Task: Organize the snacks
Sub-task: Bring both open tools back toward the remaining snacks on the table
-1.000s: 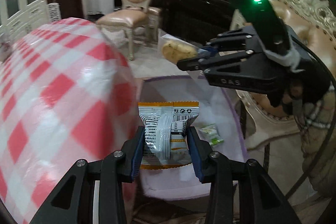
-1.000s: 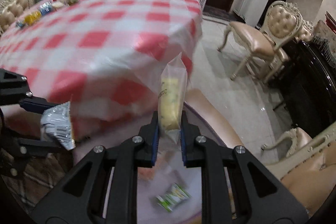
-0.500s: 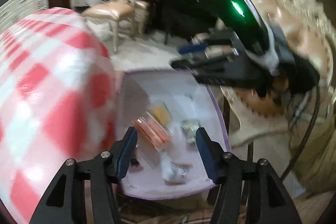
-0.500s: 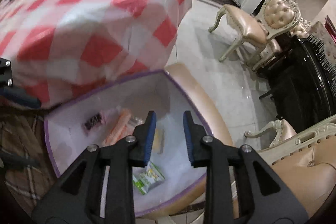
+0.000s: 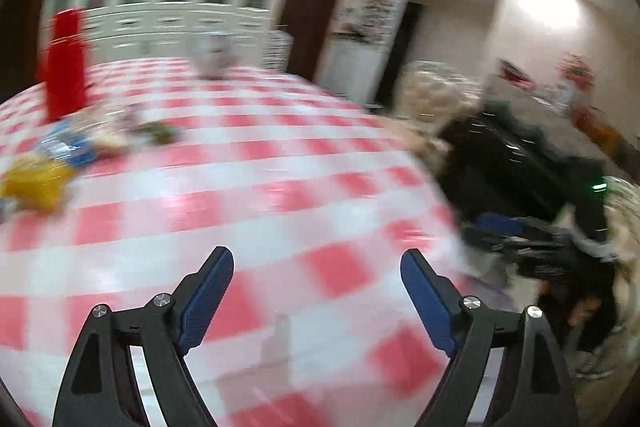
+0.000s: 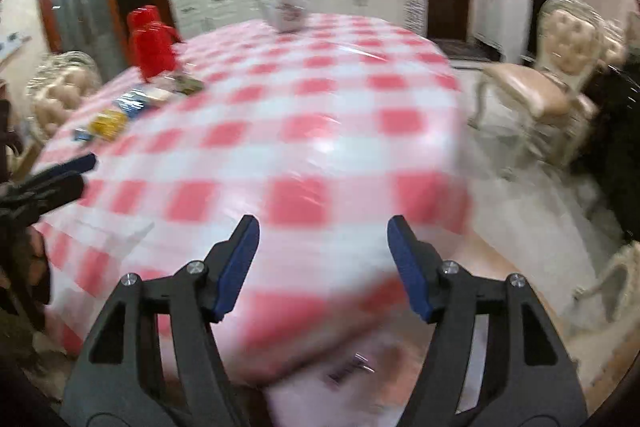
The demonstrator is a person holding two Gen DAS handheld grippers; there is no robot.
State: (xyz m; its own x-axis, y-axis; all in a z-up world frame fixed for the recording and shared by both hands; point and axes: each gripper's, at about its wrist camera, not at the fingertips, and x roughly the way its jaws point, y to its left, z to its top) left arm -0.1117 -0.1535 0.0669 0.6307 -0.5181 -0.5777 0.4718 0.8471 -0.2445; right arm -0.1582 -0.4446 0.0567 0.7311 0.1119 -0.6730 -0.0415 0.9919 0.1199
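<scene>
Both views are motion-blurred. My left gripper (image 5: 316, 269) is open and empty above the red-and-white checked table (image 5: 248, 187). My right gripper (image 6: 323, 237) is open and empty over the table's near edge. Several snack packets lie at the table's far left: a yellow one (image 5: 34, 183), a blue one (image 5: 66, 145), and in the right wrist view a yellow one (image 6: 108, 123) and a blue one (image 6: 134, 101). A bit of the white snack bin (image 6: 352, 375) shows under the table edge between the right fingers. The right gripper (image 5: 516, 231) appears at the left view's right side.
A red thermos (image 6: 152, 41) stands near the snacks. A white patterned container (image 6: 286, 9) sits at the table's far side. A cream upholstered chair (image 6: 548, 83) stands to the right on the pale floor. White cabinets line the back wall.
Both grippers let their snack packets drop into the bin, opened wide, and swung up from the bin to face the tabletop.
</scene>
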